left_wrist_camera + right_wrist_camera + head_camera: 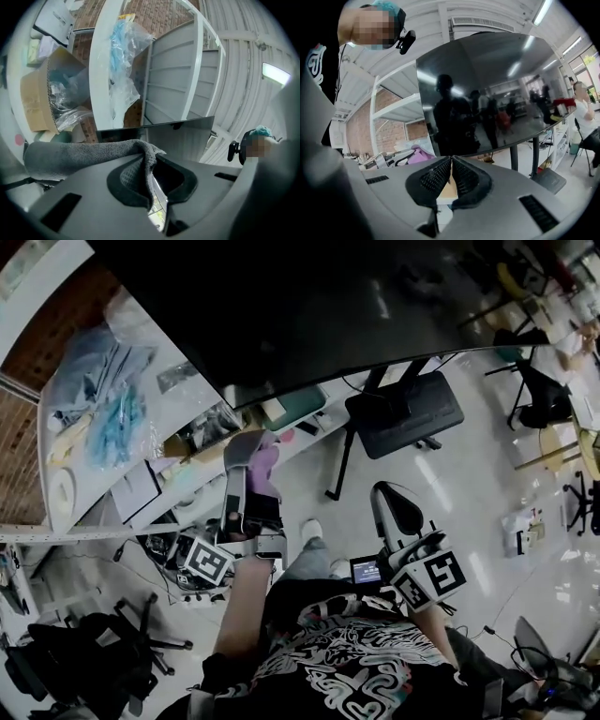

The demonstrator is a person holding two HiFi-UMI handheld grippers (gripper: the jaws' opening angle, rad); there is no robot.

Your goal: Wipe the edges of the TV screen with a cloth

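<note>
The big dark TV screen (309,306) fills the top of the head view and stands on a black stand. My left gripper (242,474) is raised just under the screen's lower left edge and is shut on a grey cloth (246,448). In the left gripper view the cloth (89,152) drapes over the left jaw and is pinched at the gripper's tips (152,161), with the TV's thin edge (159,125) just beyond. My right gripper (384,495) hangs lower, over the floor, away from the screen. Its jaws (451,161) are shut on nothing, and they face the TV screen (487,89).
White shelving (103,418) behind the TV holds plastic bags, boxes and a purple item (267,465). A cardboard box (40,101) sits on a shelf. The TV stand's black base (408,413) rests on the floor. Office chairs (539,395) and a seated person (583,110) are at right.
</note>
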